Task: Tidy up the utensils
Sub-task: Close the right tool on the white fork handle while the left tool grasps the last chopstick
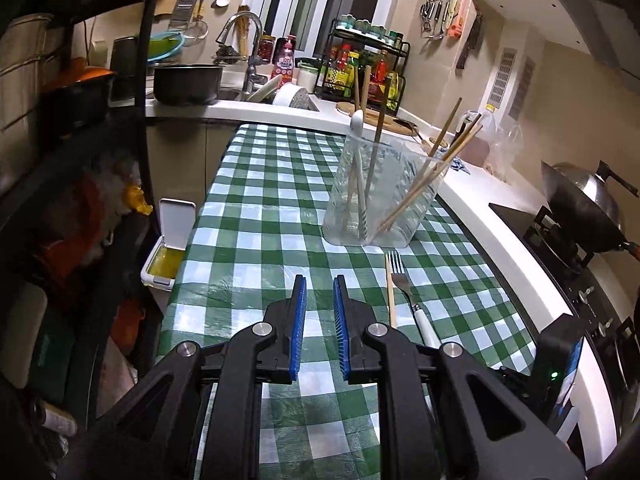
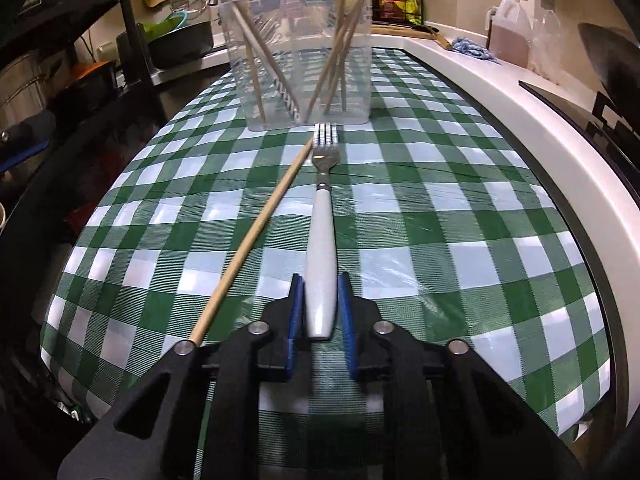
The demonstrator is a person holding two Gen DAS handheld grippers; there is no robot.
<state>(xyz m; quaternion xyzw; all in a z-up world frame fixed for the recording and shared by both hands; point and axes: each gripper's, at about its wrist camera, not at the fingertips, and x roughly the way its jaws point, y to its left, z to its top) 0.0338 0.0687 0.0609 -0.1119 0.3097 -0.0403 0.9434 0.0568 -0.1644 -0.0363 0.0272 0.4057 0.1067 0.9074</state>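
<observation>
A fork (image 2: 322, 220) with a white handle lies flat on the green checked tablecloth (image 2: 440, 220), tines toward a clear plastic container (image 2: 300, 60) that holds several chopsticks and a spoon. A single wooden chopstick (image 2: 260, 232) lies slanted beside it on the left. My right gripper (image 2: 320, 278) straddles the end of the fork's handle, the blue pads close to its sides with a thin gap showing. My left gripper (image 1: 320, 280) hovers over the cloth left of the fork (image 1: 400, 276) and chopstick (image 1: 390, 292), jaws narrowly apart with nothing between them. The container (image 1: 380, 200) stands beyond.
A white counter (image 1: 500, 208) runs along the right with a stove and wok (image 1: 588, 200). A sink, a pot and a spice rack (image 1: 364, 68) stand at the back. A dark shelf unit and a small white bin (image 1: 168, 240) sit off the table's left edge.
</observation>
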